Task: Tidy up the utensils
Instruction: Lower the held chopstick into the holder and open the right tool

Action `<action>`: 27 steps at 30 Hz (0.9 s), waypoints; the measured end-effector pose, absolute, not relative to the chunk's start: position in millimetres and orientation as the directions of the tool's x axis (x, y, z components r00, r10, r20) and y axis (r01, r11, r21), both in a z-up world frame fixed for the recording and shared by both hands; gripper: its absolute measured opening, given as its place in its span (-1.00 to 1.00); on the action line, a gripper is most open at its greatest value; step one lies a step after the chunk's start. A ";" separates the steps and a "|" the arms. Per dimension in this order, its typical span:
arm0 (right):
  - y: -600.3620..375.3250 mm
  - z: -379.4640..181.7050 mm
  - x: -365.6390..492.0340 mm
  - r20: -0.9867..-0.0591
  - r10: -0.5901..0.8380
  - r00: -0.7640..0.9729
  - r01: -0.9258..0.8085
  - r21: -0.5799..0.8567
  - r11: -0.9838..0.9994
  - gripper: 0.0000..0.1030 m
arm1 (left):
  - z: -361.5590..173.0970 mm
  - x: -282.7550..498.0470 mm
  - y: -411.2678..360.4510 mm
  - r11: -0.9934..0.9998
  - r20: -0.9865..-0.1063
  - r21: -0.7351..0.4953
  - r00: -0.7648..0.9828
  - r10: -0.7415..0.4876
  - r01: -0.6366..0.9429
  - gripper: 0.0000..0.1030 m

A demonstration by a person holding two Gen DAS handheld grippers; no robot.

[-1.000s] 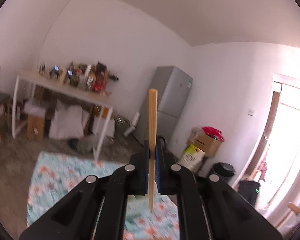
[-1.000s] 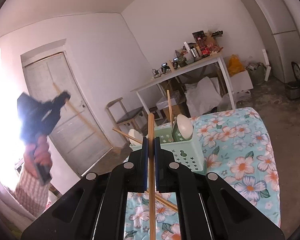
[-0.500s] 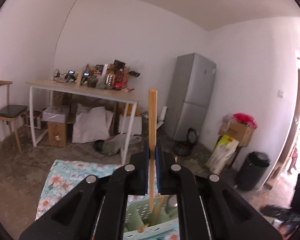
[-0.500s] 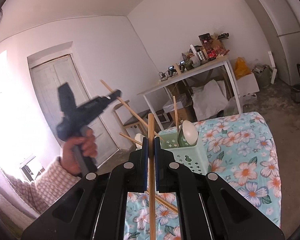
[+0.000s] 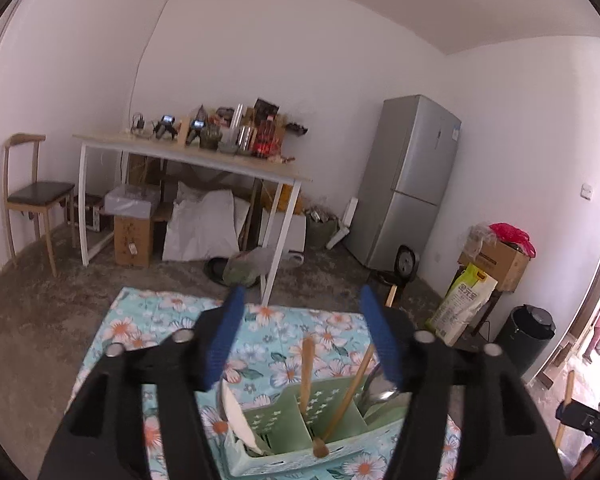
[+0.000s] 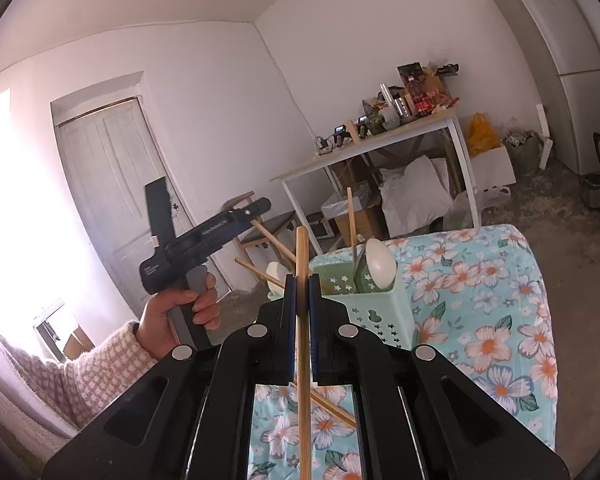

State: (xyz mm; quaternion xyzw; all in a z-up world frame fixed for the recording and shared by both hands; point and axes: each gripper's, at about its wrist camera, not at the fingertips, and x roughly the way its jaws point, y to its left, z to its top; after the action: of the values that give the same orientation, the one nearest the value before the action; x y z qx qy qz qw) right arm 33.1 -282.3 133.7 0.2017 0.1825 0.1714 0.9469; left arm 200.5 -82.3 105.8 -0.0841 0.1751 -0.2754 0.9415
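A floral cloth (image 5: 148, 320) covers the table, and on it stands a green utensil caddy (image 5: 332, 420) with star cut-outs, holding white spoons and several wooden chopsticks. The left gripper (image 5: 300, 336) hovers over the caddy, its blue-padded jaws opening wide with nothing pressed between them; one chopstick (image 5: 307, 372) stands loose in a compartment below the gap. The right gripper (image 6: 301, 292) is clamped tight on another chopstick (image 6: 302, 360), held upright just short of the caddy.
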 end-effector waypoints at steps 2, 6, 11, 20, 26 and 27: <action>-280.4 137.2 37.2 -0.272 0.402 0.874 -0.258 0.442 0.859 -0.92 | 111.5 194.2 -74.9 0.838 -0.280 -0.250 0.793 -0.541 0.484 0.39; -275.2 154.9 53.4 -0.235 0.418 0.877 -0.293 0.428 0.855 -0.92 | 120.6 174.1 -52.0 0.835 -0.262 -0.261 0.797 -0.544 0.484 0.53; -261.3 189.0 84.7 -0.156 0.428 0.890 -0.349 0.368 0.862 -0.92 | 112.3 140.9 -13.4 0.842 -0.280 -0.254 0.797 -0.535 0.476 0.70; -246.9 228.6 151.4 -0.012 0.426 0.905 -0.399 0.332 0.855 -0.92 | 50.0 91.7 43.9 0.879 -0.443 -0.268 0.760 -0.475 0.394 0.84; -230.2 226.9 186.6 -0.002 0.346 0.938 -0.334 0.259 0.906 -0.92 | 18.8 73.7 61.0 0.895 -0.504 -0.277 0.740 -0.444 0.349 0.85; -227.3 222.7 191.1 -0.009 0.333 0.943 -0.320 0.247 0.914 -0.92 | 17.9 72.6 63.0 0.896 -0.505 -0.276 0.740 -0.443 0.348 0.85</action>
State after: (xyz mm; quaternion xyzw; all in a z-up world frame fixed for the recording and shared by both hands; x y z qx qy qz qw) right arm 191.1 -227.3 222.7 0.1221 0.0253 0.1669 0.9781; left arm 72.6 63.0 17.9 -0.0821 0.2907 -0.2129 0.9292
